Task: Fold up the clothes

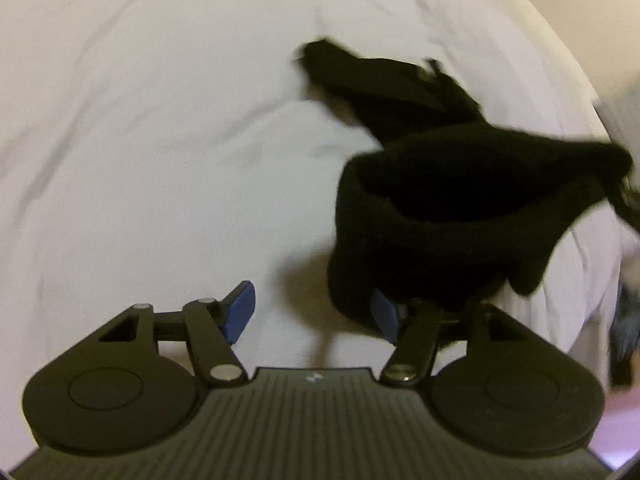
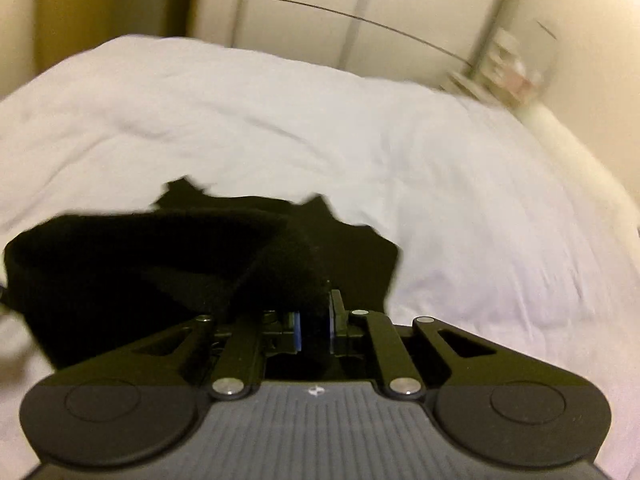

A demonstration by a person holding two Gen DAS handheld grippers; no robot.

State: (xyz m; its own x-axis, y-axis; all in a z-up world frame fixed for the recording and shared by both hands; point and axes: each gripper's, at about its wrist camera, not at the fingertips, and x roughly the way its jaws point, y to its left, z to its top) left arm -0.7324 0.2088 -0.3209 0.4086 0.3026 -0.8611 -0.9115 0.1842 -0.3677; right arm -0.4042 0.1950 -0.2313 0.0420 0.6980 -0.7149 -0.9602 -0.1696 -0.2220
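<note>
1. Here, the right tongs [image 2: 314, 326] are pinching a bunched fold of the black garment [image 2: 168, 256], their blue pads nearly meeting over the cloth. The bite is looking small and the picture is smearing with motion, so a quick swing is risking the fabric sliding out.

2. The left tongs [image 1: 316, 312] are standing spread wide, gripping nothing. The black garment [image 1: 452, 200] is draping over their right finger while the left blue pad [image 1: 240, 312] is showing bare. Closing now is likely catching a thick wad, or only air, rather than one clean edge.

3. Just ahead of both tongs, the garment is hanging in a crumpled loop, partly lifted and partly trailing on the bed. With only one side pinched, layers are probably twisting, so any fold laid from here is risking coming out skewed.

4. Farther out, the white bed sheet [image 2: 360, 140] is lying soft and wrinkled. Dragging the trailing end across it is threatening to rumple both sheet and garment.

5. Which part of the garment is being held, I cannot tell; it is too dark and blurred.
</note>
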